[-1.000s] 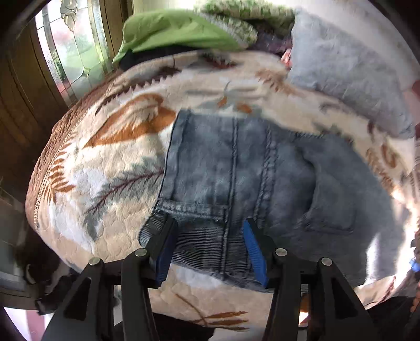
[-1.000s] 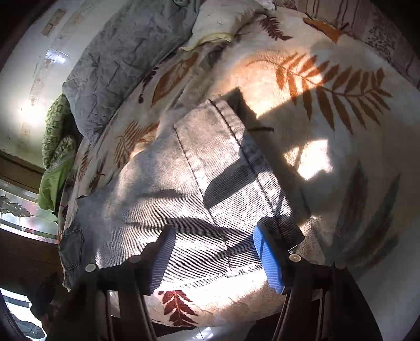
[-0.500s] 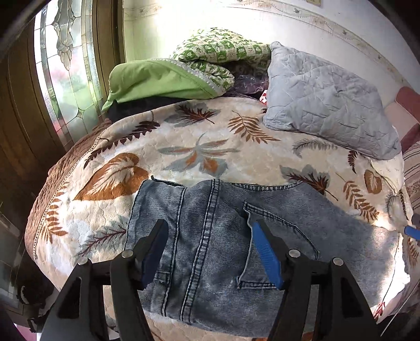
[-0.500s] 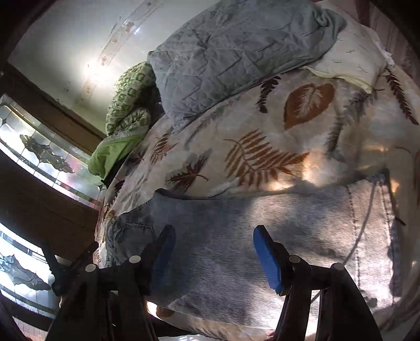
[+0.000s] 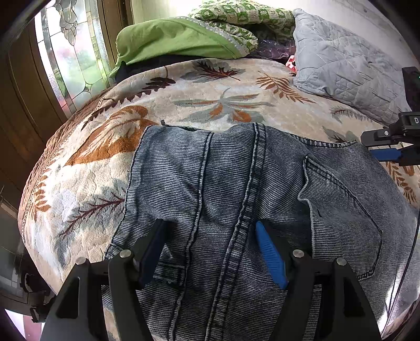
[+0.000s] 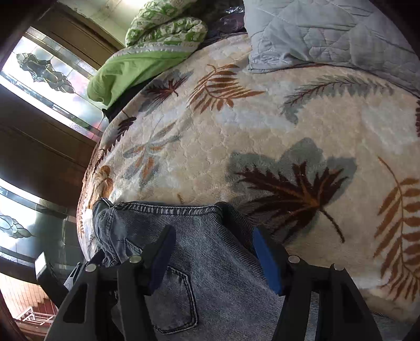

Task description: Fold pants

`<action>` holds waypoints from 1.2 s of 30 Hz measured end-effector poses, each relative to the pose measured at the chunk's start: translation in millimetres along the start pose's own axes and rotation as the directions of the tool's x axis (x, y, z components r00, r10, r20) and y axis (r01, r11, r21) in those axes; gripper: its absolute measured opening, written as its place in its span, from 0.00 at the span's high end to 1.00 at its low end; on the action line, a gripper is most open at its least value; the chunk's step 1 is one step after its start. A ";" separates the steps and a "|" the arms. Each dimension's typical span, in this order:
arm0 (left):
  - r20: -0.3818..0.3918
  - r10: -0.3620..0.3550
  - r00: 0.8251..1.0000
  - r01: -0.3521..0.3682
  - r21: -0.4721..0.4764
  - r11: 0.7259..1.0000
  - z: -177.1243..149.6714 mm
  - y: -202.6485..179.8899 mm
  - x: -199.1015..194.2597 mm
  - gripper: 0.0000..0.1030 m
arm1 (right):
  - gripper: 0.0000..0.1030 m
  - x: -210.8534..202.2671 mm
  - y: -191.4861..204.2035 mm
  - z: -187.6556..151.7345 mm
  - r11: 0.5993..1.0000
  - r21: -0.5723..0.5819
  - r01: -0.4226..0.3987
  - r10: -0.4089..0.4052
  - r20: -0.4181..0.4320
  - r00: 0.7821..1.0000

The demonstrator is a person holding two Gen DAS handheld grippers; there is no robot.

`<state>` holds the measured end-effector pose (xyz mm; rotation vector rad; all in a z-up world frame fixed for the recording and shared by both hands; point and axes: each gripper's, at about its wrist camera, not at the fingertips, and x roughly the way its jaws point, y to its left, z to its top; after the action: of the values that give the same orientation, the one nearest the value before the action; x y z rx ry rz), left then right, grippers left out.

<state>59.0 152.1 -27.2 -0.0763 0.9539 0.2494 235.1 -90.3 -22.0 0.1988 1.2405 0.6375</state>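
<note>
Grey-blue jeans [image 5: 236,188] lie folded on a cream bedspread with leaf prints [image 5: 210,86], back pocket [image 5: 341,209] facing up. My left gripper [image 5: 210,230] is open and hovers just above the jeans near their seams, holding nothing. My right gripper [image 6: 212,236] is open over the jeans [image 6: 199,262] at their far folded edge, holding nothing. The right gripper also shows at the right edge of the left wrist view [image 5: 388,152], and the left gripper shows at the lower left of the right wrist view [image 6: 71,272].
A grey quilted pillow [image 5: 346,65] lies at the far right of the bed. A green blanket [image 5: 173,39] and a green patterned one [image 5: 236,15] are piled at the far edge. A stained-glass window [image 5: 68,57] and dark wood frame stand to the left.
Both grippers have moved over the jeans: the left has come lower and closer to the denim, and the right has swung toward the far folded edge. Both stay open.
</note>
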 end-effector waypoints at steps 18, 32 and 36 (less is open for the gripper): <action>0.008 -0.014 1.000 0.014 0.011 1.000 -1.9 3.4 -1.6 0.30 | 0.94 23.0 48.2 0.1 0.895 -0.255 0.365 -0.353 0.092 0.931; 0.023 -0.024 0.999 0.025 -0.006 1.000 -2.6 6.0 -5.4 0.30 | 0.86 -23.6 60.0 -36.3 0.942 -0.175 0.287 -0.255 0.187 0.949; 0.032 -0.009 0.999 0.009 0.005 1.000 -4.3 4.9 -7.7 0.30 | 0.85 -24.8 52.4 -82.8 0.960 -0.120 0.251 -0.234 0.139 0.962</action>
<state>50.2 154.7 -23.2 -0.0718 0.9224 0.2393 136.3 -77.6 -4.5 -0.0295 1.0768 0.4869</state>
